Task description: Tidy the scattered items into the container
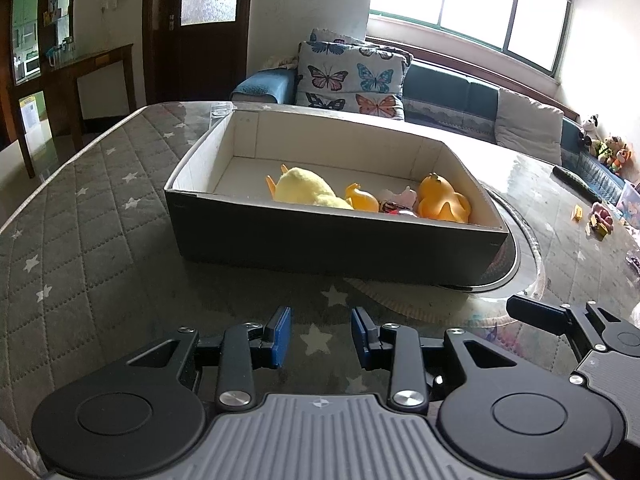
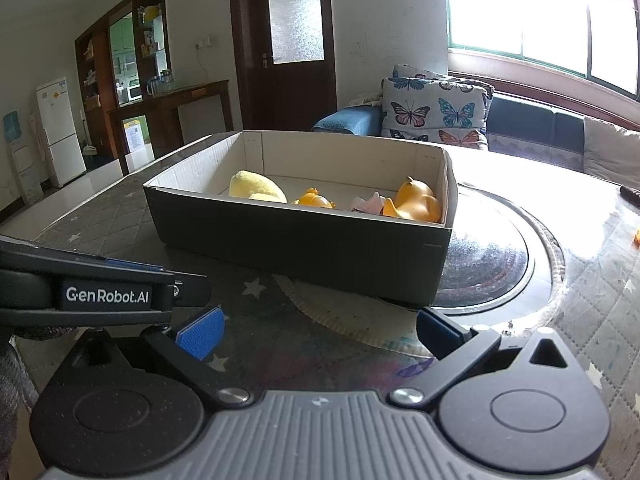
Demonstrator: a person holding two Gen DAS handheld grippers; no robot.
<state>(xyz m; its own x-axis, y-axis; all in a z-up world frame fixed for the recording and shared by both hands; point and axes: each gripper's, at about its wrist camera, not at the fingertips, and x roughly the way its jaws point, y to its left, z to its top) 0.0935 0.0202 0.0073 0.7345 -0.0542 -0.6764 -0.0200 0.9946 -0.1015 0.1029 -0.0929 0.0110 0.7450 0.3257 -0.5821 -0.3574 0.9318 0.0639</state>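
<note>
A dark cardboard box (image 1: 336,240) with a white inside stands on the table ahead of both grippers; it also shows in the right wrist view (image 2: 300,248). In it lie a yellow plush toy (image 1: 308,190), a small orange toy (image 1: 362,199), a pink toy (image 1: 396,198) and a large orange duck (image 1: 442,200). My left gripper (image 1: 321,336) is open and empty, low over the table in front of the box. My right gripper (image 2: 320,330) is open wide and empty, beside the left one. Small scattered toys (image 1: 600,218) lie at the far right of the table.
The table has a grey quilted cover with stars (image 1: 100,216) and a round inset plate (image 2: 492,264) under the box's right end. A black remote (image 1: 576,184) lies far right. A sofa with butterfly cushions (image 1: 352,76) stands behind the table.
</note>
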